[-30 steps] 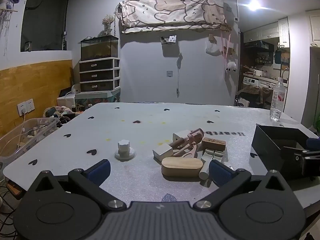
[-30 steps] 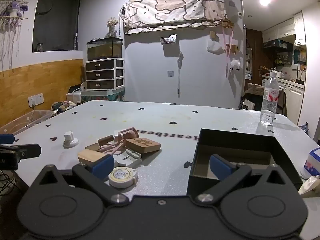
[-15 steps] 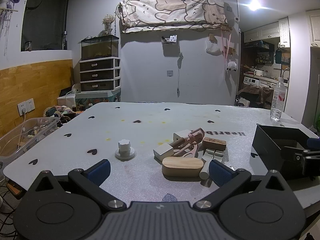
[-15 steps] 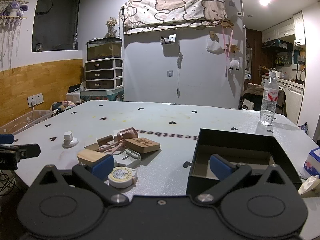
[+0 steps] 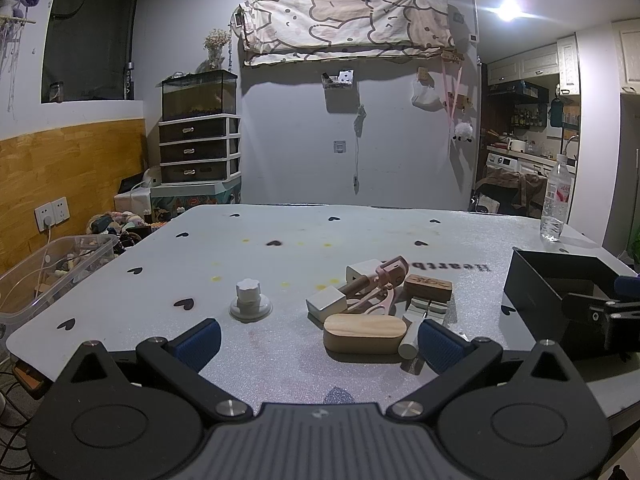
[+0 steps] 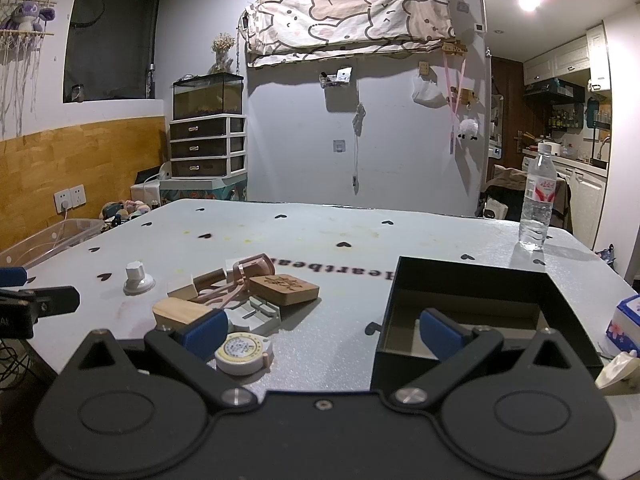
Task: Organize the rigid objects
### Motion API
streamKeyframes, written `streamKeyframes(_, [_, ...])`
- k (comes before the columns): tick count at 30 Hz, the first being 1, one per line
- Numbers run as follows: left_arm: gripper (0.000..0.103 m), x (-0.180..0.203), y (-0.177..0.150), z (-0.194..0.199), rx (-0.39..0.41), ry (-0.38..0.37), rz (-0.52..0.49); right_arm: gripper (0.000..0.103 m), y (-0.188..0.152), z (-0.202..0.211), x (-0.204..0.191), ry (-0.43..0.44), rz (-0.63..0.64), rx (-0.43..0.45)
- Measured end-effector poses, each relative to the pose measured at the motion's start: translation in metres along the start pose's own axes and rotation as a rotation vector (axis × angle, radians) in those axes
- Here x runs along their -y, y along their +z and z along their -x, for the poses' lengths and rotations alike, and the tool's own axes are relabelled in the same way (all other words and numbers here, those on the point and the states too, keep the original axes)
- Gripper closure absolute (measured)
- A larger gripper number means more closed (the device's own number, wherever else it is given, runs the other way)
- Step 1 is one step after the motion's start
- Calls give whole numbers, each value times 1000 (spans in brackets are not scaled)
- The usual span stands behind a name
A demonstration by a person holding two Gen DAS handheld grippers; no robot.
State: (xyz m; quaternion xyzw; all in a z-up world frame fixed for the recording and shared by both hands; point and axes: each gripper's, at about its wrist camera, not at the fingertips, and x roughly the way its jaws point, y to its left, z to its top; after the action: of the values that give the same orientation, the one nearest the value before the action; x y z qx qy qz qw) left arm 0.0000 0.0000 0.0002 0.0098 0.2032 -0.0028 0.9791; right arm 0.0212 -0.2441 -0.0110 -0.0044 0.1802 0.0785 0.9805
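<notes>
A pile of small rigid objects lies mid-table: a rounded wooden block [image 5: 363,333], a carved wooden box [image 5: 428,287] [image 6: 285,289], a pink tool [image 5: 384,280], white blocks [image 5: 326,302] and a round tape measure [image 6: 242,353]. A white knob [image 5: 249,300] [image 6: 137,278] stands apart to the left. An open black box [image 6: 472,308] [image 5: 560,292] sits to the right. My left gripper [image 5: 318,342] is open and empty, just short of the wooden block. My right gripper [image 6: 322,332] is open and empty, between the pile and the black box.
A water bottle [image 6: 536,204] stands at the table's far right. A tissue pack [image 6: 626,322] lies right of the black box. A clear plastic bin [image 5: 48,268] sits off the table's left edge. The table [image 5: 320,236] has a heart-print cover.
</notes>
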Motion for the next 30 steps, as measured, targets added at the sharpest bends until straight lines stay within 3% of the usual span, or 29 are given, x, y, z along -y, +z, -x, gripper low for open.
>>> streamKeyframes(30, [0, 0, 0, 0, 0, 0, 0, 0, 0, -1, -2, -1, 1, -2])
